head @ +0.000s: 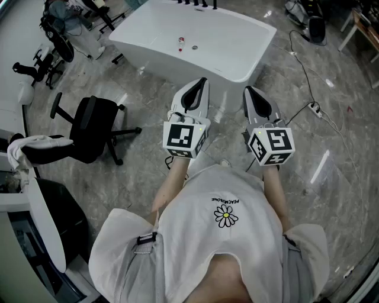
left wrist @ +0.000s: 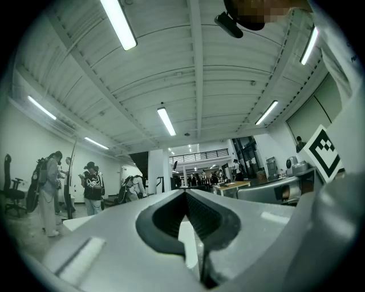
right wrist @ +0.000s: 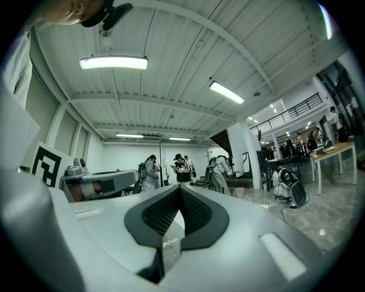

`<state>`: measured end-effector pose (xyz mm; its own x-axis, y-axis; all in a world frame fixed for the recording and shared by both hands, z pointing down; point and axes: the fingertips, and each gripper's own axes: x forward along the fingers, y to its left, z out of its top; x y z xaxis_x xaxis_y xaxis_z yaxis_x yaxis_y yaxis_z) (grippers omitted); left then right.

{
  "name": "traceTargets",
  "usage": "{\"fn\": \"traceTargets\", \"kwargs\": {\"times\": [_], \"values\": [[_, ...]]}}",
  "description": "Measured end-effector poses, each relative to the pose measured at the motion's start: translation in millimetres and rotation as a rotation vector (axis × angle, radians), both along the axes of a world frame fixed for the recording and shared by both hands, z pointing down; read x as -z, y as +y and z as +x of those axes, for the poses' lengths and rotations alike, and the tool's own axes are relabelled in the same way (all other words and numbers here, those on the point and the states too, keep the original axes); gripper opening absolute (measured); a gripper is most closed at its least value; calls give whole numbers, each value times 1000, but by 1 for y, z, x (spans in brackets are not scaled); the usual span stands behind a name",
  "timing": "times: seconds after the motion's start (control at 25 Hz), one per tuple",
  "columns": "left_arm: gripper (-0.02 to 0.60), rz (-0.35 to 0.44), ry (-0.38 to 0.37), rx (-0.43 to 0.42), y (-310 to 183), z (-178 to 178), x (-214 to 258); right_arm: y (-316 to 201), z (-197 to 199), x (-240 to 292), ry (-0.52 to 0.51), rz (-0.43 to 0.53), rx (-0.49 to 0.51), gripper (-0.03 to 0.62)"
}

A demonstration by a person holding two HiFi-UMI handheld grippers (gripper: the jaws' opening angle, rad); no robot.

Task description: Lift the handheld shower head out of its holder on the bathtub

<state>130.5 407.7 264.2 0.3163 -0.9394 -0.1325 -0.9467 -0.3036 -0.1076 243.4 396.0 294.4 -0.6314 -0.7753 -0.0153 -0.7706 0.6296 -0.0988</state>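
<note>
Left claw (head: pixel 202 81) and right claw (head: pixel 249 90) sit pinched shut, empty, so step up to the bathtub (head: pixel 251 44) and spread one before reaching.

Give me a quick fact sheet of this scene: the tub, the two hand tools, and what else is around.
Bathtub: white, on the marbled floor ahead of the person
Tub fittings: dark fittings on the far rim; too small to pick out the shower head
Left gripper: jaws together, holding nothing, pointing toward the tub
Right gripper: jaws together, holding nothing, beside the left one
Office chair: black, at the person's left
Cable: trailing on the floor at the right
</note>
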Motion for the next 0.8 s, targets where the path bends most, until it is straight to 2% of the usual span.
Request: {"fn": "traceTargets", "kwargs": {"times": [0.12, 0.32, 0.6, 0.8], "values": [[1, -2, 3, -5, -4, 6, 2, -6, 7, -1, -11, 5, -10, 22], [1, 8, -12, 16, -17, -4, 1, -18, 4, -1, -21, 12, -2, 21], [1, 1, 19, 33, -34, -6, 1, -34, 14, -5, -93, -18, 23, 23], [1, -1, 9, 69, -50, -8, -3, -50, 21, -22, -85, -49, 18, 23]]}}
